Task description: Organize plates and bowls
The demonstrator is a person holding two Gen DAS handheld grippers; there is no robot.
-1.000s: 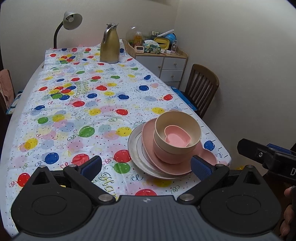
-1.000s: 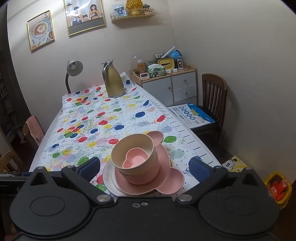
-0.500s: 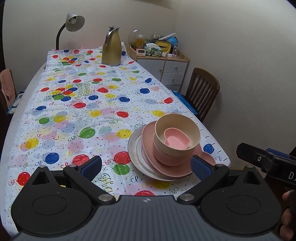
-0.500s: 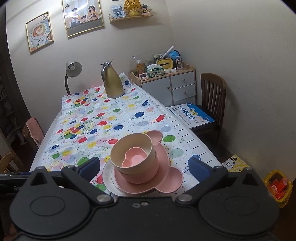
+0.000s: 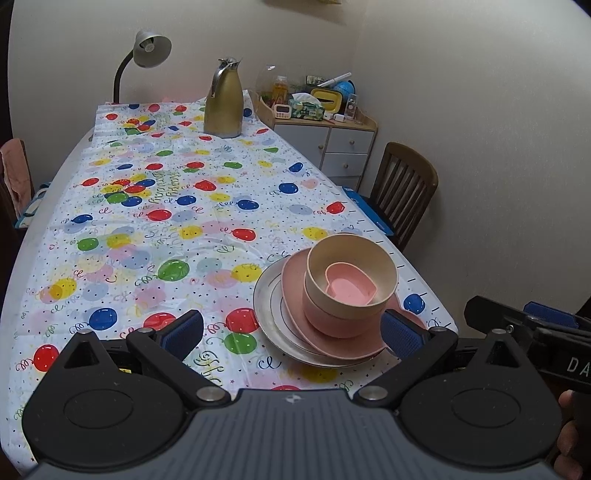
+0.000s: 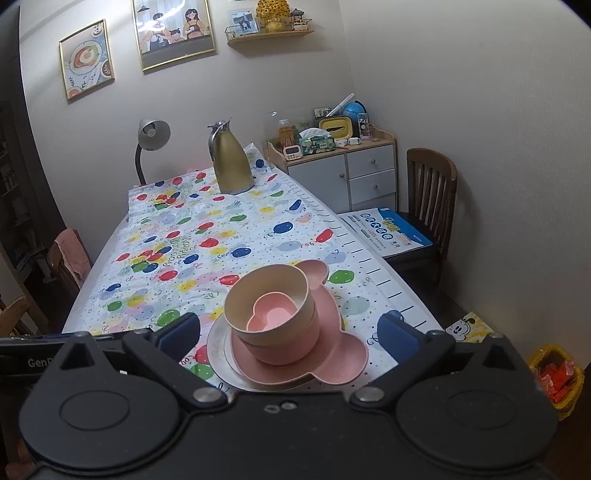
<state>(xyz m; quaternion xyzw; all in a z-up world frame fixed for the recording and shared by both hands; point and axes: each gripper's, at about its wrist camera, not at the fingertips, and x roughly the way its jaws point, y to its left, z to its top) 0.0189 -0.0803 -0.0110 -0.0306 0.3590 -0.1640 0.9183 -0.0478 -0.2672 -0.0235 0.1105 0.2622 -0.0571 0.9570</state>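
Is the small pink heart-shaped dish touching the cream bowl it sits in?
Touching. The right wrist view shows the small pink heart-shaped dish resting inside the cream bowl, its rim against the bowl's wall.

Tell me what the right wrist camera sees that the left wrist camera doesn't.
Only the right wrist view shows the framed pictures, the wall shelf, the yellow bin and the booklet on the chair.

Only the left wrist view shows the right gripper from the side.

Both show the stacked dishes, gold jug, lamp and cabinet.
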